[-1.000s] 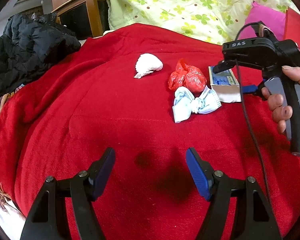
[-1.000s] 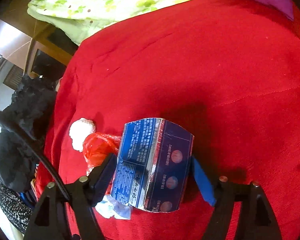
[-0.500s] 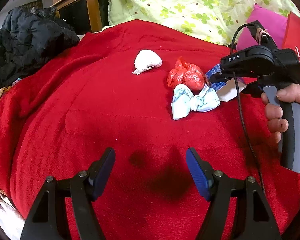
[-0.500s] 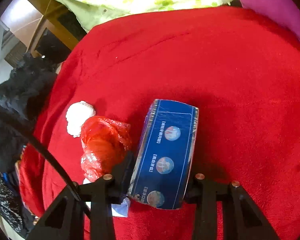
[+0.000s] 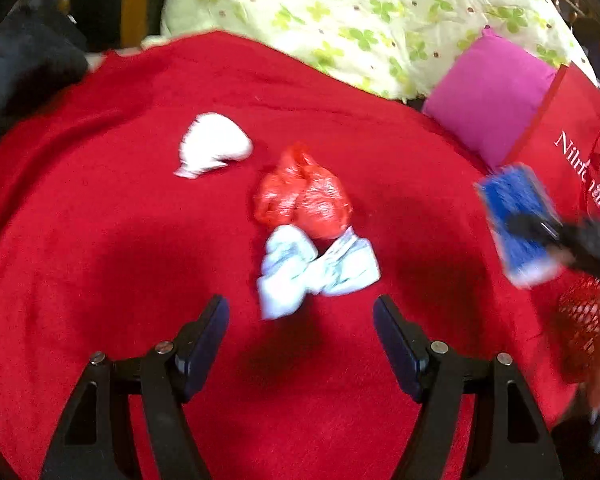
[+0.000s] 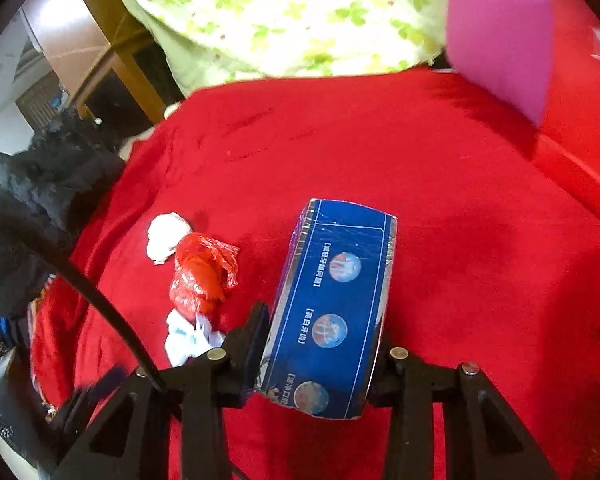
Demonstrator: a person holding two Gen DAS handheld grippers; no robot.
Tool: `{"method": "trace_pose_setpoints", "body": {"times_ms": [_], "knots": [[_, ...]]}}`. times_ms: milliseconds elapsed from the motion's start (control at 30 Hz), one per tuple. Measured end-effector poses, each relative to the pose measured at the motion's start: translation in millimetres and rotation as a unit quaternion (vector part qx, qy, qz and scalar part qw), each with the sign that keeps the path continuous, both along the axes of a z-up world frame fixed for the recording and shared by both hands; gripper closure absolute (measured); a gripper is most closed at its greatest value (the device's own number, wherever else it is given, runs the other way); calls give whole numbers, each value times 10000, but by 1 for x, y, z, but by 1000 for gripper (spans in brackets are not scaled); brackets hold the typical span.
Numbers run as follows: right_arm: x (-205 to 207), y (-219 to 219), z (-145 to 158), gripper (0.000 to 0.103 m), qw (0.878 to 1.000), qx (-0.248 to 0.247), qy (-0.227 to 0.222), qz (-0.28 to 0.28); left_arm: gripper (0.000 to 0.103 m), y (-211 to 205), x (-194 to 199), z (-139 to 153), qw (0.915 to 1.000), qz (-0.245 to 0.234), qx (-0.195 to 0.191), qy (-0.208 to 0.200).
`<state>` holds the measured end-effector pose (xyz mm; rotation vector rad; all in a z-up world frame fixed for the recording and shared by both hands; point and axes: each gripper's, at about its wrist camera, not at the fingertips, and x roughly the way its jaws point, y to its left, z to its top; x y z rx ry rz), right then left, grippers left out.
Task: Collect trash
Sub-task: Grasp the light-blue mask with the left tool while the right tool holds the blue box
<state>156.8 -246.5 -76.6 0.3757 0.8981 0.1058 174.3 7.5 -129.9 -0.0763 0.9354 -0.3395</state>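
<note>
My right gripper (image 6: pixel 320 344) is shut on a blue carton (image 6: pixel 332 308) and holds it above the red blanket (image 6: pixel 440 184); the carton also shows blurred at the right in the left wrist view (image 5: pixel 516 220). My left gripper (image 5: pixel 300 332) is open and empty, just in front of a crumpled light-blue face mask (image 5: pixel 316 268). A crumpled red plastic bag (image 5: pixel 304 196) lies just behind the mask, and a white tissue wad (image 5: pixel 214 146) lies further back left. The bag (image 6: pixel 204 272), tissue (image 6: pixel 166 236) and mask (image 6: pixel 188 338) show left of the carton.
A red bag with white lettering (image 5: pixel 572 136) stands at the right edge beside a pink cushion (image 5: pixel 488 96). A green floral quilt (image 5: pixel 360 12) lies behind. A black jacket (image 5: pixel 24 64) sits at the left. A red mesh net (image 5: pixel 580 320) is at the right.
My right gripper has lifted the blue carton off the blanket and carried it right, toward the red bag. My left gripper has moved forward, closer to the face mask.
</note>
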Motion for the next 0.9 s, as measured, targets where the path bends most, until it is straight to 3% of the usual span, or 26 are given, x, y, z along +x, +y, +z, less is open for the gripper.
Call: {"method": "trace_pose_setpoints", "body": {"times_ms": [133, 333, 600, 633, 900], "knots": [[-34, -15, 2, 61, 9998, -58, -167, 2, 28, -3, 24, -19, 9991, 141, -144, 364], [-29, -13, -7, 61, 9999, -122, -28, -9, 29, -18, 24, -25, 9999, 12, 82, 149], [-25, 14, -22, 61, 9991, -361, -76, 226, 70, -8, 23, -30, 9989, 198, -135, 401], [-25, 15, -23, 61, 9989, -403, -107, 206, 85, -7, 25, -30, 9985, 255, -144, 455], [-30, 19, -27, 61, 9972, -572, -458, 125, 88, 4, 10, -25, 9951, 612, -140, 758]]}}
